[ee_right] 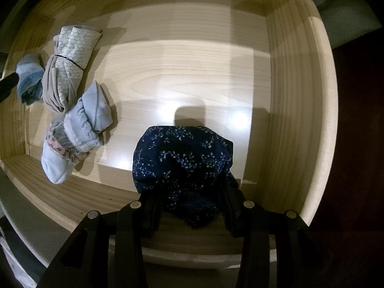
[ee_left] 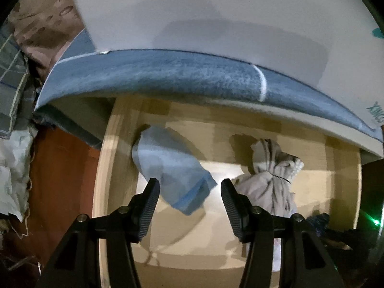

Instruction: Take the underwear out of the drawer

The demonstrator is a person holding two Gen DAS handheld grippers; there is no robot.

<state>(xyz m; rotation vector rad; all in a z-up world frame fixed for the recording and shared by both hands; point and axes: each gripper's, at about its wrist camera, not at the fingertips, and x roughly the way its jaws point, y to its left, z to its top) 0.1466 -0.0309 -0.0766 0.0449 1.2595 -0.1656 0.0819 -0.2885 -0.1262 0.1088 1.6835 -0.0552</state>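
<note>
The open wooden drawer (ee_right: 295,96) holds several rolled pieces of underwear. My right gripper (ee_right: 189,192) is shut on a dark navy floral piece (ee_right: 182,158) and holds it above the drawer's near right corner. To the left lie a pale blue lace-trimmed roll (ee_right: 79,129), a beige honeycomb-print roll (ee_right: 67,67) and a small light blue roll (ee_right: 30,79). In the left wrist view my left gripper (ee_left: 189,192) is open over the drawer (ee_left: 112,158), just short of the light blue roll (ee_left: 172,168). The beige roll (ee_left: 271,180) lies to its right.
A blue-edged white mattress (ee_left: 192,76) overhangs the back of the drawer. A reddish-brown floor (ee_left: 60,180) lies left of the drawer, with patterned fabric (ee_left: 45,21) and white cloth (ee_left: 12,172) at the far left.
</note>
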